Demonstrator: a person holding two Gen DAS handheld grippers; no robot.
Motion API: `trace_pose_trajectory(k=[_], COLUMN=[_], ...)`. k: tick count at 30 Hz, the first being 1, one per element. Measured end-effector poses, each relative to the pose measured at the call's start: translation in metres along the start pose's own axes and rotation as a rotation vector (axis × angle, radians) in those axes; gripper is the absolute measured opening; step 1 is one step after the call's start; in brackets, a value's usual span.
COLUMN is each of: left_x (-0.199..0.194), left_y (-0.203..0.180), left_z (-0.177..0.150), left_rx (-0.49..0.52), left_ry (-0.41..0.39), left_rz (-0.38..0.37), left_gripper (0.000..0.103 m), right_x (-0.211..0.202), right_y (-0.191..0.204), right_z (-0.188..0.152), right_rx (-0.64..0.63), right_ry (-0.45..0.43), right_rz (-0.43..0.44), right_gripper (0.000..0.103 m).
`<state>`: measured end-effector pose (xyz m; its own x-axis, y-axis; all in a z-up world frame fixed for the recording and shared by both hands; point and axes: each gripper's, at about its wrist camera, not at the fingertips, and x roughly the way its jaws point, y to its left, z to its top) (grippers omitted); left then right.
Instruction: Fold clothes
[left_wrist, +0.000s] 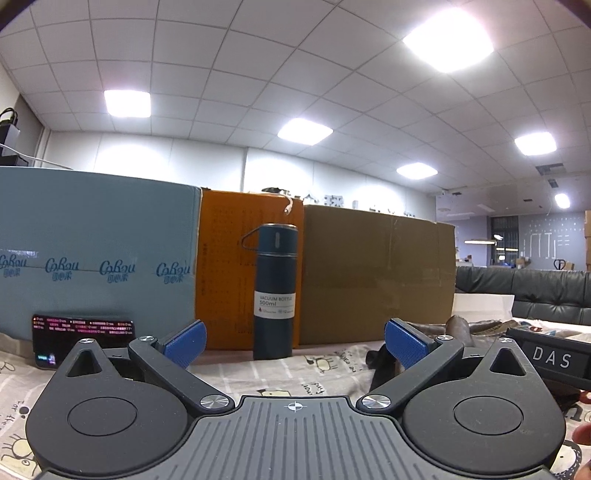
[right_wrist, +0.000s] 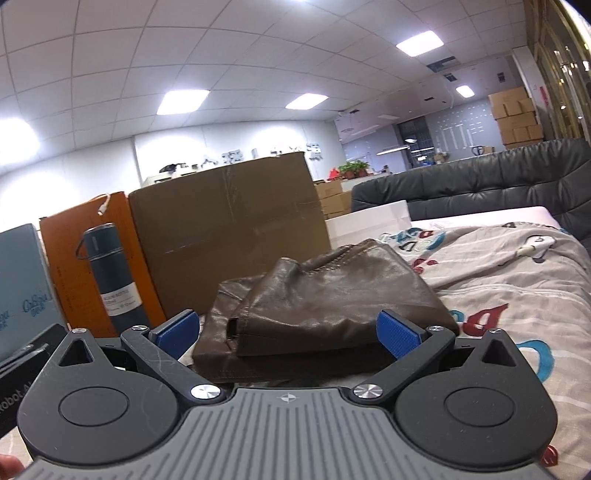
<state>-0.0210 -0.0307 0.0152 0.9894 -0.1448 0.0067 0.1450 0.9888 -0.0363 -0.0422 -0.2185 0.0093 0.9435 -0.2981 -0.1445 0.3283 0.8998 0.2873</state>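
Left claw (left_wrist: 294, 343) spread wide at lower centre of the left wrist view, blue pads apart with nothing between, aimed at a dark blue cylindrical vacuum bottle (left_wrist: 274, 291) standing upright on the cartoon-print bed sheet (left_wrist: 325, 373). Only here: a lit phone screen (left_wrist: 83, 330) at lower left, leaning against a grey-blue printed carton (left_wrist: 96, 251). Just a sliver of the folded brown leather garment (left_wrist: 458, 325) at right. Right claw (right_wrist: 289, 334) likewise spread and empty; right wrist view alone with the garment (right_wrist: 325, 299) in full, lying at frame centre on the sheet (right_wrist: 517, 295), just beyond the pads, before a brown cardboard box (right_wrist: 229, 221)
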Motion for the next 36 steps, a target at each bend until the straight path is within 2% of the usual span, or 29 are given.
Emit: trace_pose_trajectory(k=[7,14,36], left_x=[0.0006,-0.0020,-0.0007], left_y=[0.0000,-0.0019,-0.0027], left_z=[0.0002,-0.0004,0.0000], left_rx=[0.005,0.015,0.018], left_ry=[-0.007,-0.017,-0.012], left_rz=[-0.014,-0.018,-0.020], left_gripper=[0.103,0.103,0.103], right_x=[-0.0071,-0.0048,-0.0041], right_y=[-0.0051,-0.0022,-0.0014], right_z=[-0.0012,-0.0014,-0.0013], right_rx=[0.025,0.011,0.010], right_ry=[-0.030,-0.018,-0.003], right_rz=[-0.026,0.009,0.035], right_gripper=[0.103,0.103,0.103])
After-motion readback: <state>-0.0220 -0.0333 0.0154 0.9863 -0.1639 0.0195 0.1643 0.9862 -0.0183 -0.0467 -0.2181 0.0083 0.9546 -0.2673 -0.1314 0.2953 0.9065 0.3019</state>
